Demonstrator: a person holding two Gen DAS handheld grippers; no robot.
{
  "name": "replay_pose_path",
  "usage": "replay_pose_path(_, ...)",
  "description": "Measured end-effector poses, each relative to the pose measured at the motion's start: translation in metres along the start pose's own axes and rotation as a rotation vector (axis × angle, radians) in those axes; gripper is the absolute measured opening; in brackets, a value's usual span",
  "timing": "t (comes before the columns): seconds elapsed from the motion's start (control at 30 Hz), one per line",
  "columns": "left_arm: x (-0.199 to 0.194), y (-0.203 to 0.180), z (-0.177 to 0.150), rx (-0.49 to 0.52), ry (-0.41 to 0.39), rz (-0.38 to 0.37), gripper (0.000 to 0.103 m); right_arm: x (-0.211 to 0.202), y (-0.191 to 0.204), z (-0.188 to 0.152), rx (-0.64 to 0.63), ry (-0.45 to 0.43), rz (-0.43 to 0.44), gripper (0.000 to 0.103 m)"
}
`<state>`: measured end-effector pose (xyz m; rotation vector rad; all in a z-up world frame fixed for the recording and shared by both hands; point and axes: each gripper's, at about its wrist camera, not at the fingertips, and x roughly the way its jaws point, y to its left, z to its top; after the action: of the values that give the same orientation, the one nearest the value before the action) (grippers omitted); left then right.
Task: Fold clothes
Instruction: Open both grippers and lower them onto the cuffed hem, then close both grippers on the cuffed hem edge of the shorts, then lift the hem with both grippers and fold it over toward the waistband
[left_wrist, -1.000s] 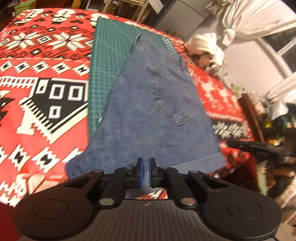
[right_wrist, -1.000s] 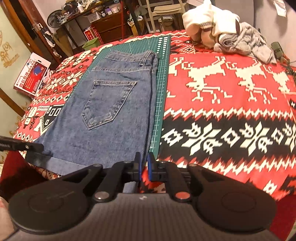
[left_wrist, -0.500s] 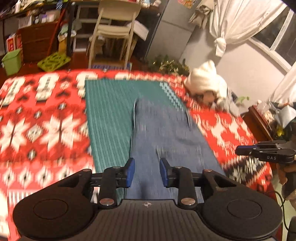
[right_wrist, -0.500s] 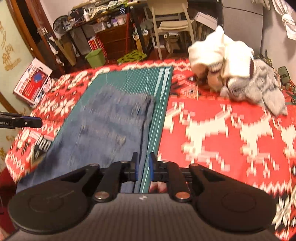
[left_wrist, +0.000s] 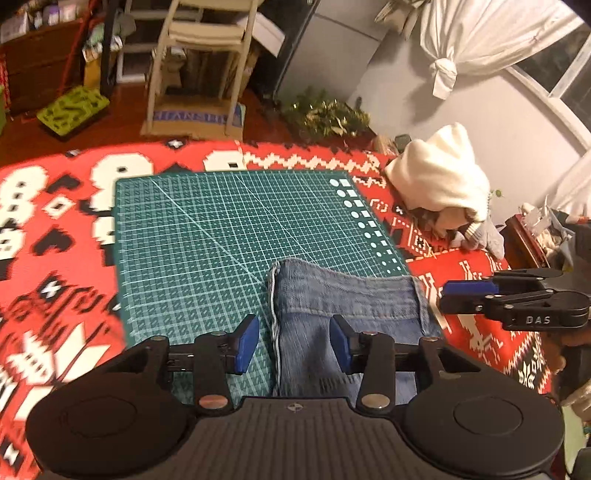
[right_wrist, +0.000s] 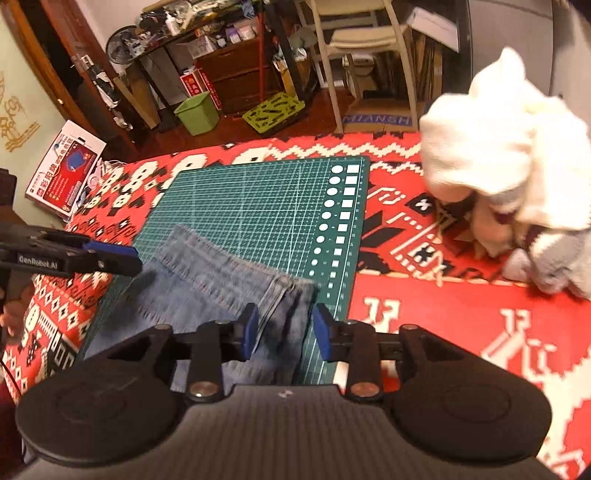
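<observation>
With both my left claw (left_wrist: 293, 341) and right claw (right_wrist: 284, 330) spread wide and empty above the denim shorts (left_wrist: 343, 306) on the green cutting mat (left_wrist: 221, 229), I judge the cloth heavy, limp, best pinched at its stitched edge.

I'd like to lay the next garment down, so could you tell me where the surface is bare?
The far half of the green mat is bare, between the jeans and the blanket's far edge. The red blanket left of the mat is bare too. It is crowded on the right, by the heap of clothes.
</observation>
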<state>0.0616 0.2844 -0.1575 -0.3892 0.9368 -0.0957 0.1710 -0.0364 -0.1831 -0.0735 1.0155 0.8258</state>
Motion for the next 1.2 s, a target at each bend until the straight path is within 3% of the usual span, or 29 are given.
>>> replay_pose_path(0.33,0.035,0.015,0.018,-0.037,0.041,-0.092,0.039,0.045,-0.019,0.018,0.038,0.065,0.07,0.039)
replay_pose_path(0.4,0.037,0.016,0.018,-0.033,0.042,-0.1,0.03,0.047,-0.018,0.019,0.035,0.07,0.074,0.038)
replay_pose_path(0.43,0.038,0.016,0.019,-0.03,0.043,-0.104,0.023,0.048,-0.017,0.019,0.032,0.074,0.076,0.028)
replay_pose_path(0.5,0.04,0.016,0.019,-0.026,0.044,-0.113,0.015,0.049,-0.012,0.018,0.018,0.077,0.078,0.024)
replay_pose_path(0.67,0.044,0.017,0.023,-0.014,0.043,-0.13,0.011,0.048,0.003,0.022,-0.022,0.047,0.056,0.017)
replay_pose_path(0.97,0.005,0.008,0.058,0.015,-0.077,-0.096,0.011,0.025,0.026,0.063,-0.061,-0.073,0.034,0.016)
replay_pose_path(1.2,-0.065,-0.021,0.032,0.117,-0.13,-0.143,0.011,-0.048,0.056,0.038,-0.144,-0.149,0.092,0.016)
